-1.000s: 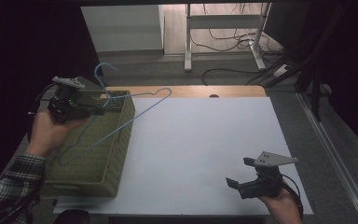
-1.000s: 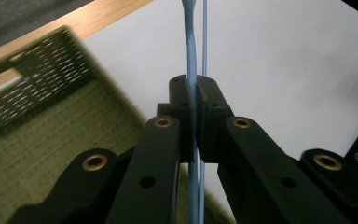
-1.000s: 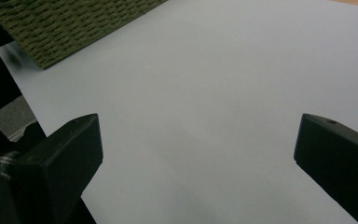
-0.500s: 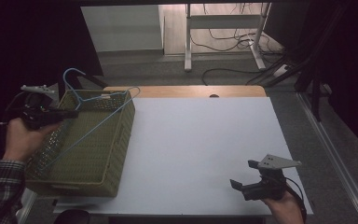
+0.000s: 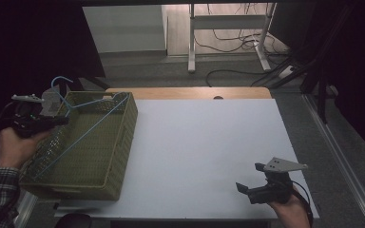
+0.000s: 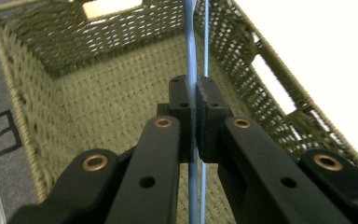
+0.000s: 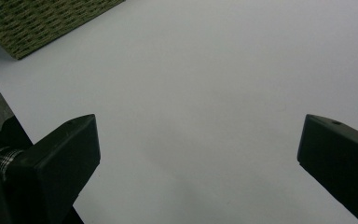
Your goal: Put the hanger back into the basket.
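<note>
My left gripper pinches the blue hanger over the basket at the table's left edge (right gripper idle, jaws apart, near right); next, seemingly, lifting it clear.

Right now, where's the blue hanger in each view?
High view: blue hanger at left, slanting over the basket, held by the left gripper.
Left gripper view: centre, running up between the shut jaws.
Right gripper view: not in it.
Shared landmark: the green woven basket.
</note>
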`<state>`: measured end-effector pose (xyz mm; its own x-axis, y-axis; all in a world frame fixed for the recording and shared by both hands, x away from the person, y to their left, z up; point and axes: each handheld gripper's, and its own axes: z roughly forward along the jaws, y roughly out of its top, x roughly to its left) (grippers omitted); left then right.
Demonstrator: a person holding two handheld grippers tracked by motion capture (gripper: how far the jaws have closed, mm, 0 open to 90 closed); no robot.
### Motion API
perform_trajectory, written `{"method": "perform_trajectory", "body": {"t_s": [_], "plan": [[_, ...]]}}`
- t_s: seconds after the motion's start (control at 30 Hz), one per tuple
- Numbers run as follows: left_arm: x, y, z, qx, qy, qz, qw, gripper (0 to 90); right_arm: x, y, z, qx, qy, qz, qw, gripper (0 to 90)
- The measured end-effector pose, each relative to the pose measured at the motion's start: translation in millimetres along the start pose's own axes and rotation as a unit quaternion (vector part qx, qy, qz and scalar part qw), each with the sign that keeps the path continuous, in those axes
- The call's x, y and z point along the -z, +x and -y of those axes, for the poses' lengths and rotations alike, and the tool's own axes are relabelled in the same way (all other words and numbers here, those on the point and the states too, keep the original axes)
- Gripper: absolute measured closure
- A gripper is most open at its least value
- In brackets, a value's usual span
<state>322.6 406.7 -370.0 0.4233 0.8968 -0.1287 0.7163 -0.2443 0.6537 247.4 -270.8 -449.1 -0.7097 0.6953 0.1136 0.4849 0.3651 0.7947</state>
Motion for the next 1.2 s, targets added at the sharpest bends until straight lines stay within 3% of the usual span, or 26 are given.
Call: {"method": "perform_trajectory", "body": {"t_s": [0.23,0.7,0.77,0.87,0.97,1.07,1.13,1.2], "plan": [[-14.3,7.4,15.0,0.012,0.01,0.002,0.9999,87.4,-3.6,0.5,1.2,0.003,0.01,-0.005,0.9999,0.0],[-75.4,9.7,50.4,0.037,0.028,0.014,0.9988,87.2,-8.1,1.5,3.2,0.008,0.024,-0.01,0.9996,0.0],[-79.3,9.0,51.0,0.034,0.04,0.004,0.9986,87.1,-8.8,1.8,3.6,0.01,0.025,-0.011,0.9996,0.0],[-75.8,7.4,48.5,0.03,0.029,-0.008,0.9991,85.5,-9.2,1.7,3.7,0.011,0.027,-0.01,0.9995,0.0],[-66.7,3.9,45.7,0.042,0.0,-0.018,0.999,66.0,-8.1,1.7,3.4,0.012,0.027,-0.009,0.9995,0.0],[-54.0,-6.1,43.3,0.038,-0.035,-0.011,0.9986,50.3,-7.5,1.6,3.4,0.011,0.025,-0.009,0.9996,0.0],[-44.4,-17.2,42.5,0.034,-0.062,0.008,0.9975,39.3,-7.4,1.4,3.3,0.011,0.024,-0.008,0.9996,0.0],[-35.6,-32.8,42.3,0.016,-0.083,0.031,0.9959,31.0,-6.8,1.7,3.0,0.012,0.023,-0.007,0.9996,0.0]]}}
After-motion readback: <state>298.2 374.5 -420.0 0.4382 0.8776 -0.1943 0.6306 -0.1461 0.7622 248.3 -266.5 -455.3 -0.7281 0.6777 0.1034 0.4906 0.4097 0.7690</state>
